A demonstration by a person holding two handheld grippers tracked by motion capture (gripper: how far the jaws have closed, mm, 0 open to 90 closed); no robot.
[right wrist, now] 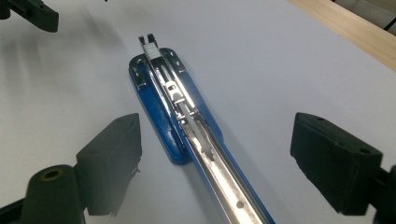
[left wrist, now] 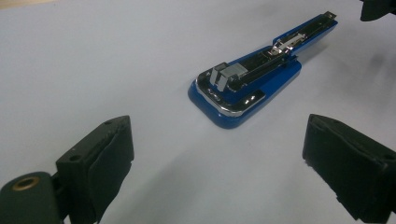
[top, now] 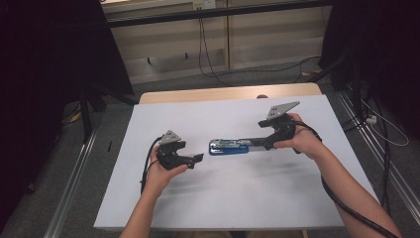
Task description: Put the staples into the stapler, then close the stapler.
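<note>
- The stapler (top: 232,146) is blue and lies flat near the middle of the white table (top: 213,203), swung fully open so that its base and its metal staple track form 1 long line.
- Its long axis runs left to right across the table in the high view, from the broad rounded base end (left wrist: 227,100) on the left to the thin track end on the right.
- The right gripper (top: 266,144) is the nearer of the 2: it sits at the track end, and in the right gripper view the metal track (right wrist: 219,175) runs up between its 2 jaws, which stand wide apart on either side without pressing on it.
- The left gripper (top: 197,159) is just off the base end, a little towards the person, with a bare strip of table between it and the stapler; the base lies ahead of it and slightly to its right.
- Its 2 jaws are also spread wide, and nothing is between them.
- My judgement is that the next move depends on this line-up: each gripper faces 1 end of the same axis, so the right one could close on the track while the left one would first have to cover the gap to the base.
- Count: 1 stapler, 2 grippers, 2 hands, 1 table.
</note>
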